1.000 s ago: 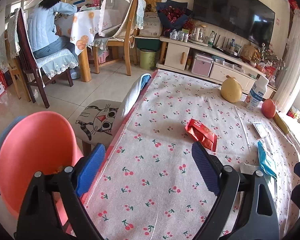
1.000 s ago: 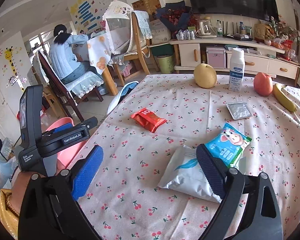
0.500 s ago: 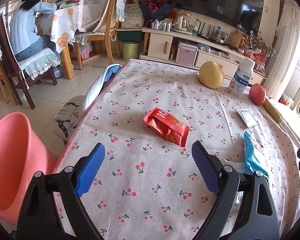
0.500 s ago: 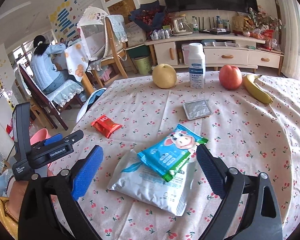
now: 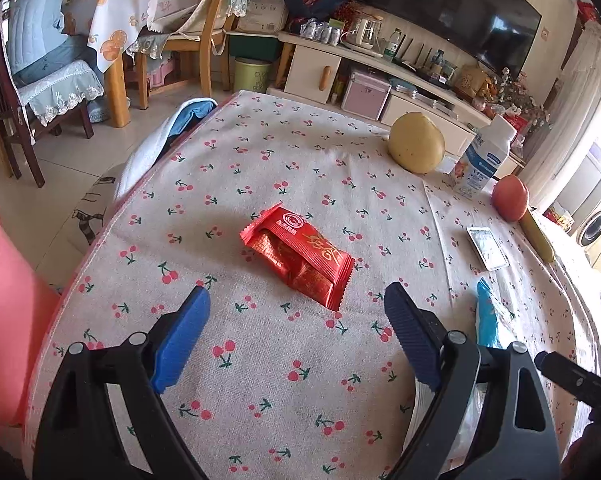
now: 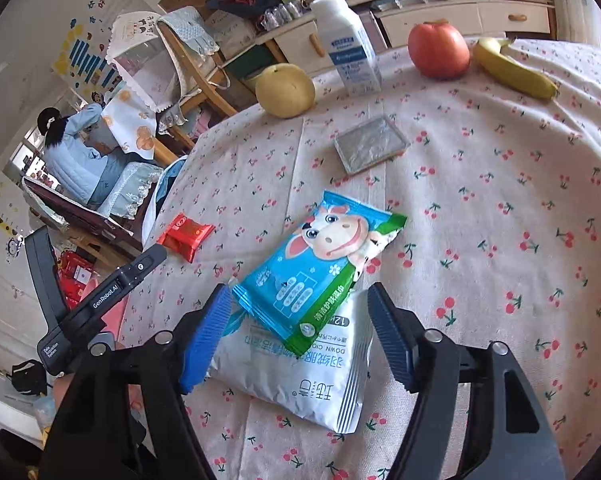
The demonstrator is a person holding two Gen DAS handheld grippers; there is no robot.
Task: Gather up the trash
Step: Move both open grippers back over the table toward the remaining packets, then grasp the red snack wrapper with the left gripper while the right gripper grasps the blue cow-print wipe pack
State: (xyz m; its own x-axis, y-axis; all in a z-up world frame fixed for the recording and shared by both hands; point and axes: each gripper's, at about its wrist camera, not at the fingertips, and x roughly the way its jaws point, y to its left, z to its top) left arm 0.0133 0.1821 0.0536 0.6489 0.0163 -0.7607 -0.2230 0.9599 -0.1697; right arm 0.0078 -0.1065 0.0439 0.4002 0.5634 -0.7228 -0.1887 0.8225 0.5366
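Observation:
A red snack wrapper [image 5: 296, 258] lies on the cherry-print tablecloth [image 5: 260, 360], just beyond my left gripper [image 5: 296, 304], which is open and empty above the cloth. In the right wrist view a blue-green packet with a cartoon cow [image 6: 320, 264] rests on a white pouch [image 6: 300, 372]. My right gripper [image 6: 298, 300] straddles both, and its jaws are closing with the packets between them; the pads [image 6: 208, 332] sit at the packets' edges without clearly pressing. The red wrapper [image 6: 186, 236] shows farther left.
A pink bin [image 5: 4, 300] stands off the table's left edge. A silver sachet [image 6: 370, 144], pear [image 6: 286, 90], white bottle [image 6: 348, 46], apple [image 6: 438, 50] and banana [image 6: 512, 68] sit at the far side. A person [image 5: 40, 20] sits at another table behind.
Both grippers came forward and lower over the table. The red wrapper now sits just ahead of the left jaws. The right jaws narrowed around the stacked packets.

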